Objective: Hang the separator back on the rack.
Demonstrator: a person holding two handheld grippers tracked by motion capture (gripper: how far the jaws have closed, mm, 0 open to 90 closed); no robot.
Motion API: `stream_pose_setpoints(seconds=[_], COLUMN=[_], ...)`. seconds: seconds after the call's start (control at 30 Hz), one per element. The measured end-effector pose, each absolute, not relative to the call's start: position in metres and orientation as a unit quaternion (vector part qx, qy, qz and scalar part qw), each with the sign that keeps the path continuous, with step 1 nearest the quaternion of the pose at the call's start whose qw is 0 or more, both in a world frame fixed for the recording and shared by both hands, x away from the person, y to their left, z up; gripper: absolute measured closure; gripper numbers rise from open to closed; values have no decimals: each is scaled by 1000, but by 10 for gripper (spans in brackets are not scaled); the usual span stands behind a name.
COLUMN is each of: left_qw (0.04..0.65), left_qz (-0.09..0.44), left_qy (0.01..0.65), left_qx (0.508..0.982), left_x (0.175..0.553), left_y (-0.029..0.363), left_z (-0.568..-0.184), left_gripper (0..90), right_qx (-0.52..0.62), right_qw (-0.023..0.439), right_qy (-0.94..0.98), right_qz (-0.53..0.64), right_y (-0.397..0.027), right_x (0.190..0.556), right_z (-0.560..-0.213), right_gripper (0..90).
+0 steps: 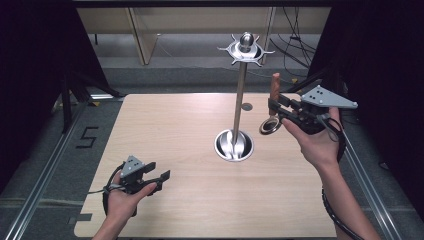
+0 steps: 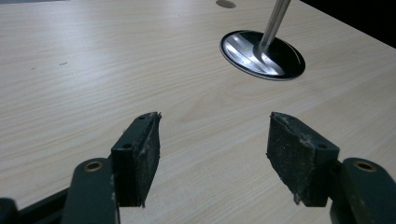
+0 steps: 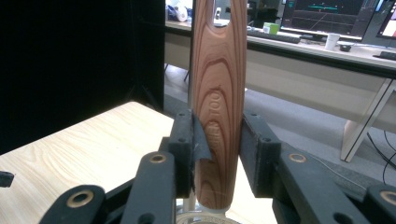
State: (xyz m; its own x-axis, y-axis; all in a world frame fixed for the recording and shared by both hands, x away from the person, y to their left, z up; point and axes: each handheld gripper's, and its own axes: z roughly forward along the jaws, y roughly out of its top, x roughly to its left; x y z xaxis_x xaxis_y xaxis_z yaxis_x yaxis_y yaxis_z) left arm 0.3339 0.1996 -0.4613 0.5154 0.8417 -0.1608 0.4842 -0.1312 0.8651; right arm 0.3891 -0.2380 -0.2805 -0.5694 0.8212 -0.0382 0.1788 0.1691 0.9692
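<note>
Utensil with wooden handle (image 3: 219,93): grain-patterned, slot cut near its top end, faint embossed lettering down the middle. Seen upright in the centre of the right gripper view, clamped on both sides by the pads of the right hand-held gripper (image 3: 218,149). In the high view the handle (image 1: 275,86) stands right of centre, above the worktop's right half, with a round metal ring-shaped head (image 1: 270,126) hanging below the jaws, just over the worktop.

Right hand-held gripper (image 1: 274,107): clenched on the wooden handle, held by a hand at the right of the high view, grey three-cornered plate on top.

Metal stand (image 1: 240,95): a tall upright pole on a round shiny base (image 1: 234,145), centre of the high view, just left of the utensil; a spoked hanger crown with a ball knob (image 1: 246,47) at its top. Base and lower pole appear upper right in the left gripper view (image 2: 262,55).

Left hand-held gripper (image 1: 159,175): lower left of the high view, released, jaws standing apart with nothing between them; pads (image 2: 140,156) low over bare wood.

Worktop (image 1: 165,130): pale wood-grain surface.
</note>
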Motion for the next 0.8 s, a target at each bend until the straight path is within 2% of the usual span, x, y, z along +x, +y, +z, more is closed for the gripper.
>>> stream_pose_setpoints(seconds=[0.2,0.27,0.8], left_qw=[476,477,473], left_qz=[189,188,188], left_qy=[456,454,455], left_qx=[728,729,731], left_x=[334,334,334], left_y=[199,199,199], left_z=[-461,-461,-461], left_gripper=[343,343,337], right_qx=[338,348,343], right_qw=[317,299,308], right_qy=[703,703,702], right_qz=[539,543,544], right_y=[-238,-235,-232], right_x=[391,390,392], right_z=[-278,-277,-273], right_gripper=[689,689,689])
